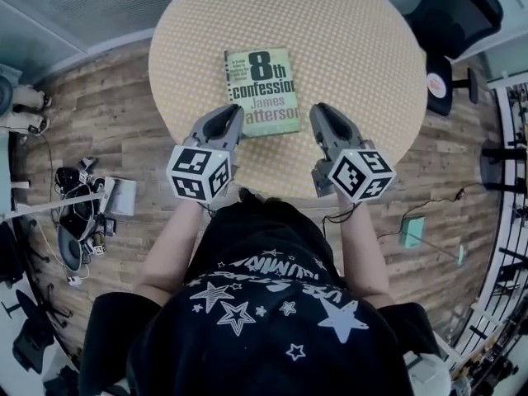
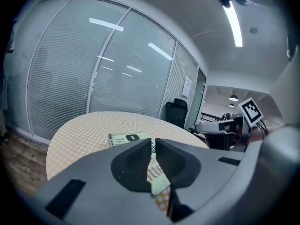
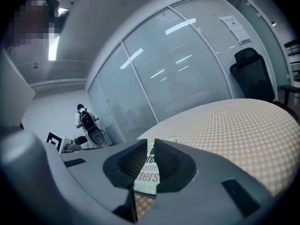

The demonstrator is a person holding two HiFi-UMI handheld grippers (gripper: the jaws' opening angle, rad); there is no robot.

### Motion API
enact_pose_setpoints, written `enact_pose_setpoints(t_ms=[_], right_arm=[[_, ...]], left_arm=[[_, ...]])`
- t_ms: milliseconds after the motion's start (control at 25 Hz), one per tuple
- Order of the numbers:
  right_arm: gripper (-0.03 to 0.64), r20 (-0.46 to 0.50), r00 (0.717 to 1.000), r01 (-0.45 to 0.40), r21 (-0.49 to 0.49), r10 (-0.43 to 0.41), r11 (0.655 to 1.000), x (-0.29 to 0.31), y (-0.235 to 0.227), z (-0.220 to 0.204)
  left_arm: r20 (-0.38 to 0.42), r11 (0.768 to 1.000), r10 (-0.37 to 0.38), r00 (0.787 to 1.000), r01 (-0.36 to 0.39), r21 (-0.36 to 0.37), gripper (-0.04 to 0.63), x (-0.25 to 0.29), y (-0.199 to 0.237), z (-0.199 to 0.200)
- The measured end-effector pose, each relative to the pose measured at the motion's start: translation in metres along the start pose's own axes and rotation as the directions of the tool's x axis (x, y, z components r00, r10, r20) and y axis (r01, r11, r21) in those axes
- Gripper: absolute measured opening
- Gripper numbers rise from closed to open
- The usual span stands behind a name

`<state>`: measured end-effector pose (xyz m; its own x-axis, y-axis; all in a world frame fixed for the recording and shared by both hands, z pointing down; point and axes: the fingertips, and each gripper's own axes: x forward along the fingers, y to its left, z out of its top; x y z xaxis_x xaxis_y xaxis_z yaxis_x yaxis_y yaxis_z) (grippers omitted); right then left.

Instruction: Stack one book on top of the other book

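Observation:
A green paperback (image 1: pixel 262 91) lies flat on the round, yellow-checked table (image 1: pixel 355 40), cover up. Only this one cover shows, and I cannot tell whether another book lies beneath it. My left gripper (image 1: pixel 226 115) hovers over the table's near edge, just left of the book's near corner. My right gripper (image 1: pixel 323 112) hovers to the book's right. In the left gripper view the jaws (image 2: pixel 153 144) stand almost together with nothing between them, and the book (image 2: pixel 127 137) lies beyond. In the right gripper view the jaws (image 3: pixel 151 145) are likewise nearly together and empty, with the book (image 3: pixel 146 179) behind the slit.
A black office chair (image 1: pixel 455 13) stands behind the table at the right. Cables and gear (image 1: pixel 78 213) lie on the wooden floor at the left, a green box (image 1: pixel 412 231) at the right. Glass walls with blinds (image 2: pixel 93 69) ring the room.

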<state>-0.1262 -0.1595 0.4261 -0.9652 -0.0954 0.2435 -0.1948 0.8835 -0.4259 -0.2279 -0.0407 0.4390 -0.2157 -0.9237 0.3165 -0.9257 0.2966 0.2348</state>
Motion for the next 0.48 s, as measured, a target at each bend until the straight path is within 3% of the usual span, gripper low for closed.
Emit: enact_pose_setpoints(t_ms=[120,320,480], right_arm=[[0.055,0.001,1.0,-0.029,0.02,0.029,0.999,-0.016,0.001,-0.002],[0.049,0.005,0.997,-0.08,0.031,0.08,0.996,-0.038,-0.001,-0.006],[0.044,-0.014,0.996,-0.091,0.038,0.091,0.995,-0.051,-0.006,-0.018]], left_arm=[[0.021,1.0,-0.004,1.0,0.004,0.007,0.029,-0.009,-0.028,0.008],[0.055,0.997,-0.009,0.998,0.005,0.077,0.018,-0.016,-0.073,0.016],[0.032,0.998,-0.024,0.999,0.022,0.055,0.014,-0.017,-0.095,0.005]])
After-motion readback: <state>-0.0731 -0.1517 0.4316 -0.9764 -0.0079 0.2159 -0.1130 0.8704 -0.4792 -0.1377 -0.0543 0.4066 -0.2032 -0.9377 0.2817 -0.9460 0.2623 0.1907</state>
